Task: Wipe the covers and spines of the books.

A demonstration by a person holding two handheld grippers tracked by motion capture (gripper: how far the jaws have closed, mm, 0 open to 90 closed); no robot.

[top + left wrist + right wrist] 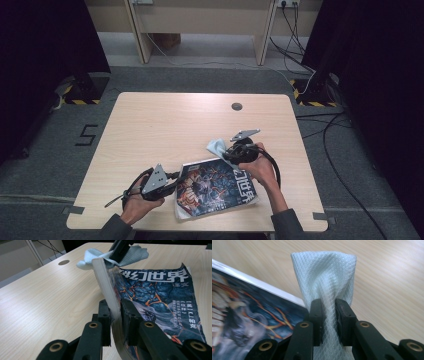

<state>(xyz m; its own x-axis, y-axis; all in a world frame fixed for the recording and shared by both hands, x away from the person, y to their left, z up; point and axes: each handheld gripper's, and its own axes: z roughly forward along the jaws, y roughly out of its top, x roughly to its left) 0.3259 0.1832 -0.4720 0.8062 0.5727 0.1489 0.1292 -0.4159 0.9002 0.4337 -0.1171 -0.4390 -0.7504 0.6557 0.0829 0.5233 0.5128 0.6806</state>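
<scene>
Table [165, 125]: light wood. Book [216, 187] lies near the front edge, cover up, between both hands. Left gripper [115, 315] is clamped on the book's spine edge, lifting that side. Right gripper [329, 312] is pinched tight on a pale cloth [324, 272], held just beside the book's far corner.

A recording lab: black curtains [45, 40], taped floor [80, 101], loose cables [345, 165].
</scene>
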